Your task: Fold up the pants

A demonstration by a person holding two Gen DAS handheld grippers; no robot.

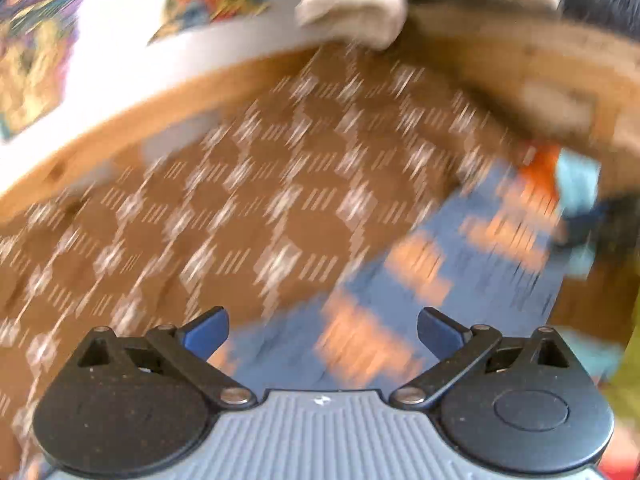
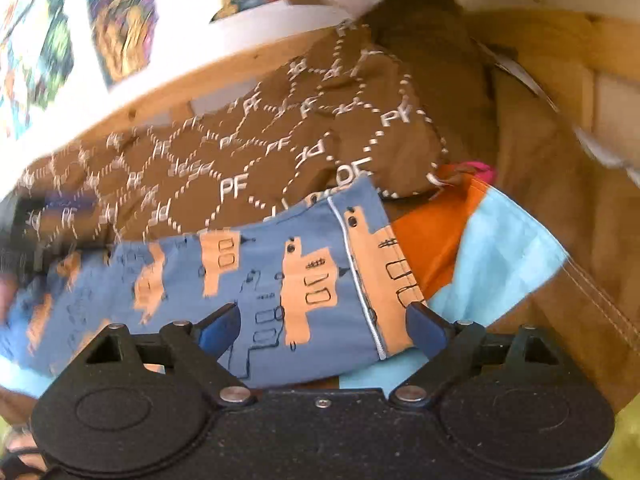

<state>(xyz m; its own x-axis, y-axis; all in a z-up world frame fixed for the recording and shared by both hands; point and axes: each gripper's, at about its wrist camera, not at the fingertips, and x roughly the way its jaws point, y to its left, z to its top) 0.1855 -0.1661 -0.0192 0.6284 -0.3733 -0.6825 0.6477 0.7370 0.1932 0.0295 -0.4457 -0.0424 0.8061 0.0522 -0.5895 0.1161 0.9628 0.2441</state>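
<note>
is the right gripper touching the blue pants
Cannot tell: in the right wrist view the right gripper stands open over the blue pants, but no gap or contact shows plainly.

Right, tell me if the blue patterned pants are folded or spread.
Folded: the blue pants lie as a compact layered strip with a doubled edge, under the open right tongs.

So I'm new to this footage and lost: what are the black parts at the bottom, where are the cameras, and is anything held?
A person holds a hand gripper in each hand, with a wide-angle camera on each looking along its two blue-tipped fingers. One picture is from the left gripper, blurred; the other from the right gripper. Both stand open and hold nothing. Below them lie blue patterned pants beside a brown printed garment, with orange and light blue cloth alongside.
</note>
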